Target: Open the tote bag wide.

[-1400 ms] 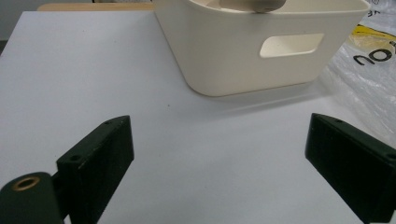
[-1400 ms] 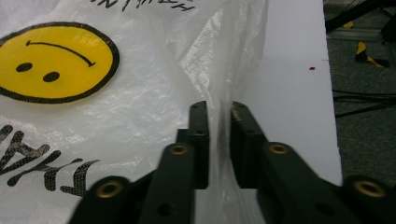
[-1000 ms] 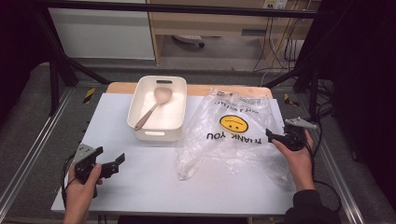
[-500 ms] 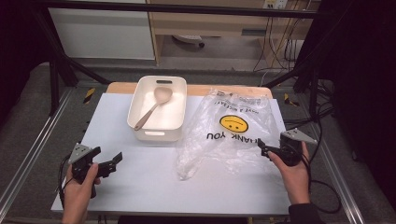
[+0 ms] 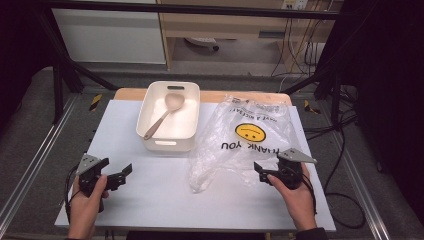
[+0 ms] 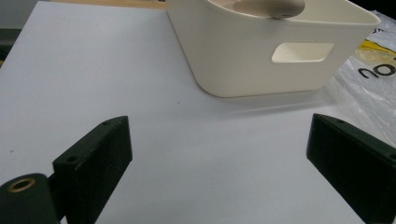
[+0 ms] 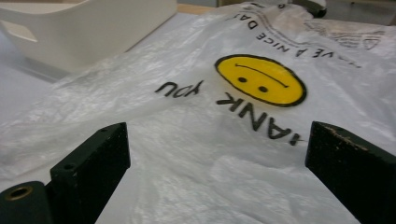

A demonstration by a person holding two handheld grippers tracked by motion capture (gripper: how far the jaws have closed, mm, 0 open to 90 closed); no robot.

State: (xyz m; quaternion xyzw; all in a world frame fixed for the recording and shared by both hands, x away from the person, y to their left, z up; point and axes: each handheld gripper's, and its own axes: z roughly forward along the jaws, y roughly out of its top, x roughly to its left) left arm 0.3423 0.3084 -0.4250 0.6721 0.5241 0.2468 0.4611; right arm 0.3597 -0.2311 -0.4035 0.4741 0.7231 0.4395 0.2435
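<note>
The right tool [image 5: 264, 172] sits with its jaws spread wide and nothing between them, right at the near edge of the plastic bag [image 5: 248, 137], which lies crumpled flat on the white surface [image 5: 150, 200]. Seen along the right tool [image 7: 215, 177], the bag [image 7: 224, 116] lies straight ahead and partly beneath the jaws, its yellow smiley face [image 7: 260, 80] a little further on, its length running away from the tool. The left tool [image 5: 120, 174] is also held wide apart and empty, well away from the bag; ahead of it and slightly to its right stands the white bin [image 6: 275, 51] with a wooden spoon [image 5: 162, 115] inside. I'd judge the right hand much the nearer to take hold of the bag.
</note>
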